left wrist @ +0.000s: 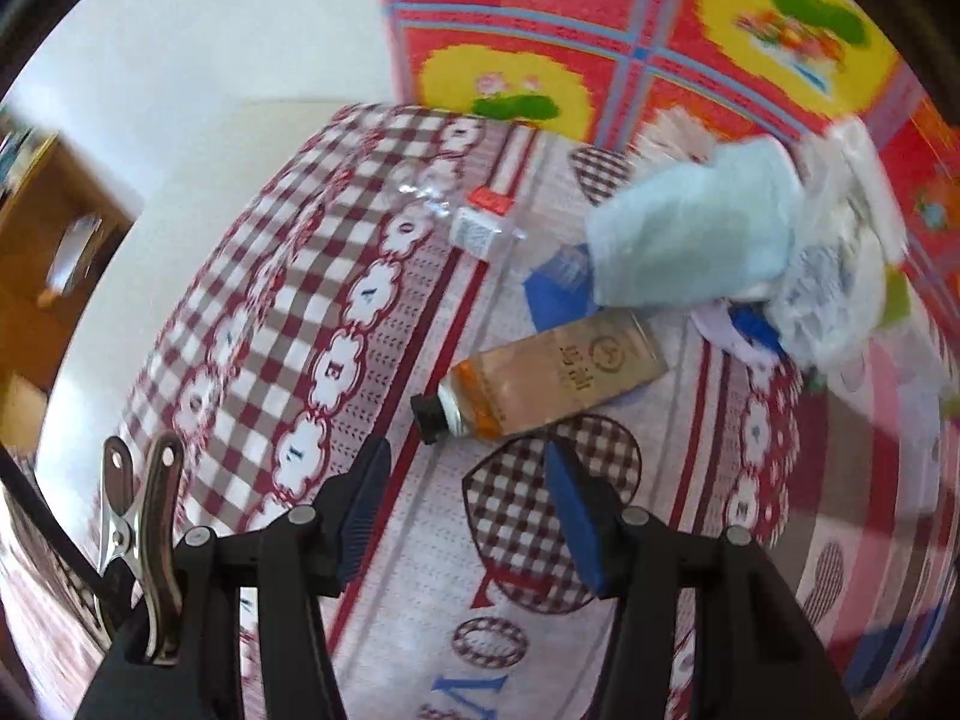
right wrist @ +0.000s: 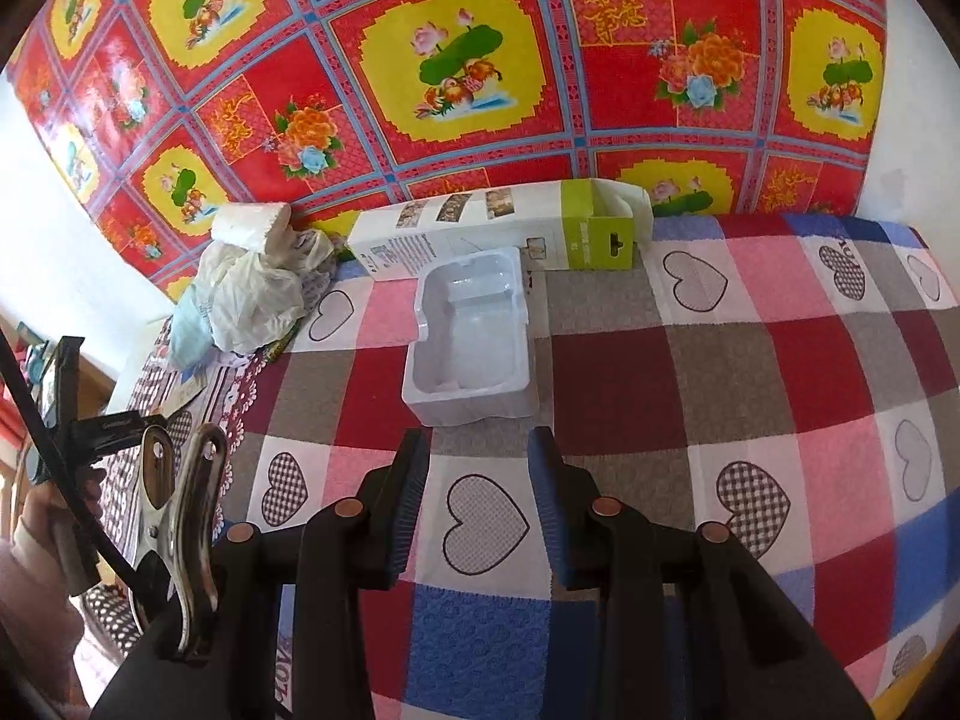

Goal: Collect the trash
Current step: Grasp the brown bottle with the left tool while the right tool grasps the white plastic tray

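trash is still scattered, so by my reading the collecting has barely begun: nothing shows as gathered into any bin or bag, and no bin is in view. the left gripper [left wrist: 462,516] hangs released over the table [left wrist: 252,324], jaws apart with nothing between them, just short of a flattened tube [left wrist: 558,378] with a black cap lying on the checked cloth. beyond the tube sit a small red-and-white box [left wrist: 483,222] wrapped in clear film, a pale blue cloth [left wrist: 690,234] and a crumpled white plastic bag [left wrist: 834,288]. the right gripper [right wrist: 480,504] is also empty, its jaws set fairly narrow, poised just before a white moulded plastic tray [right wrist: 474,336]. the tray is open-topped and looks empty. behind it lies a long white-and-green carton [right wrist: 498,228] with its end flap open; what it holds cannot be told. a roll of tissue [right wrist: 252,225] rests by the bag near the wall. everything remains to be picked up.
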`<state>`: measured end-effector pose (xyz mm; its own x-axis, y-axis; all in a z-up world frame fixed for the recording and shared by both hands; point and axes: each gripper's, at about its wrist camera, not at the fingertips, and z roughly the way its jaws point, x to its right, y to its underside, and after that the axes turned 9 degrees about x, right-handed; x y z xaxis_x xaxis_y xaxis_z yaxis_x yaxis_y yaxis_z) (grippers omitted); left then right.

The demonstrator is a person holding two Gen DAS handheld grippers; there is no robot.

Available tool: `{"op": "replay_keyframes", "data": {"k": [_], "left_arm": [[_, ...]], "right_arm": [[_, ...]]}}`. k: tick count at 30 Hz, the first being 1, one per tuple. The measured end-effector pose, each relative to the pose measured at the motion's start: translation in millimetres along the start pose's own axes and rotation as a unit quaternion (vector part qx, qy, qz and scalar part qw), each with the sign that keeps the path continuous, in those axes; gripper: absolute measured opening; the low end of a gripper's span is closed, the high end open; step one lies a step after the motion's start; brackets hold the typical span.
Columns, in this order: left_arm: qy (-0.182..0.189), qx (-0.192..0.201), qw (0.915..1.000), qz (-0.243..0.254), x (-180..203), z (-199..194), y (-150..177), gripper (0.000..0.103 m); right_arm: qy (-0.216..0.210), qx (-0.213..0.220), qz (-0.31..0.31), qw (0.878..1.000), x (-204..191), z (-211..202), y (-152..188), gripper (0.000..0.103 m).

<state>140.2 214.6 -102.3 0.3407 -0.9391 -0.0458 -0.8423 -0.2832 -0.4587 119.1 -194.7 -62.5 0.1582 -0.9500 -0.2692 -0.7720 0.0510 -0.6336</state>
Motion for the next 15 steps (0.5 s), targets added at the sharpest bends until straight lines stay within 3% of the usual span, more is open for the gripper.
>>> {"op": "replay_keyframes", "data": {"k": [7, 10, 15], "left_arm": [[0.028, -0.02, 0.9903, 0.134, 18.3, 1.4, -18.9, 0.057], [0.053, -0.041, 0.9837, 0.167, 26.5, 9.3, -22.3, 0.059], [0.039, -0.041, 0.971, 0.232, 39.0, 22.9, -32.2, 0.063]], "right_arm": [[-0.002, -0.007, 0.008, 1.0, -1.0, 7.7, 3.8, 0.036], [-0.001, -0.013, 0.009, 1.0, -1.3, 11.2, 5.8, 0.047], [0.003, -0.013, 0.007, 1.0, -0.5, 12.1, 6.5, 0.051]]}}
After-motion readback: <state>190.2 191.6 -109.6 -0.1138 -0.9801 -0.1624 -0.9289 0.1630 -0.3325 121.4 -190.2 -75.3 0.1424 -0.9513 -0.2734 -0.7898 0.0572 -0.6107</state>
